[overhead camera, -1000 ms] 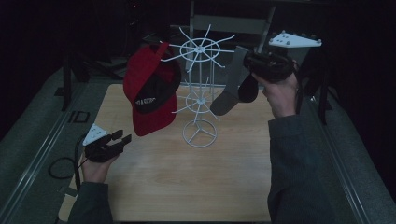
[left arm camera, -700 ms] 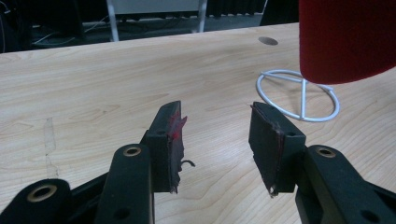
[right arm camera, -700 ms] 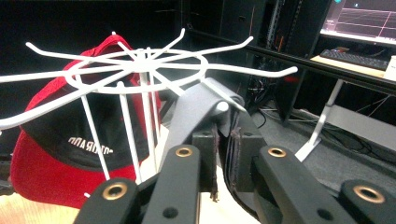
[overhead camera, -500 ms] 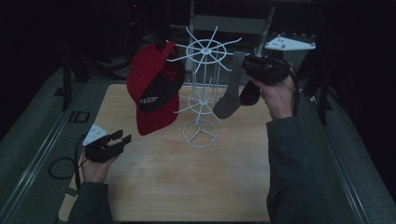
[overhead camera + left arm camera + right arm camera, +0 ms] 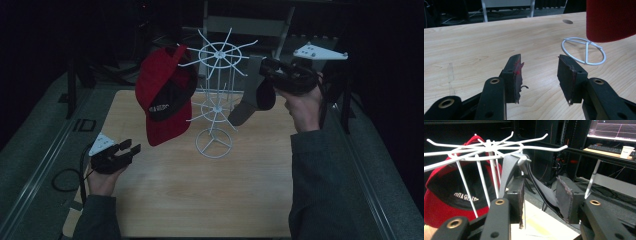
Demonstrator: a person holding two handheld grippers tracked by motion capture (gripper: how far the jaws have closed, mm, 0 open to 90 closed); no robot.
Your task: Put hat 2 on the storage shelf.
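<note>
The white wire rack (image 5: 216, 95) is turning on its stand: in the high view the red cap (image 5: 162, 102) hanging from it is swinging toward the upper centre of the frame and tilting more. The grey cap (image 5: 248, 102) is shifting leftward, closer to the rack's pole. The right gripper (image 5: 267, 75) is drifting left with it, its jaws now spread around the cap's strap.

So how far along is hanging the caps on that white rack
Looks done: the red cap hangs on the white rack. In hand: the grey cap is over a prong, with the right hand-held gripper open around it. Left: likely just backing that gripper away; the left hand-held gripper is open and empty.
</note>
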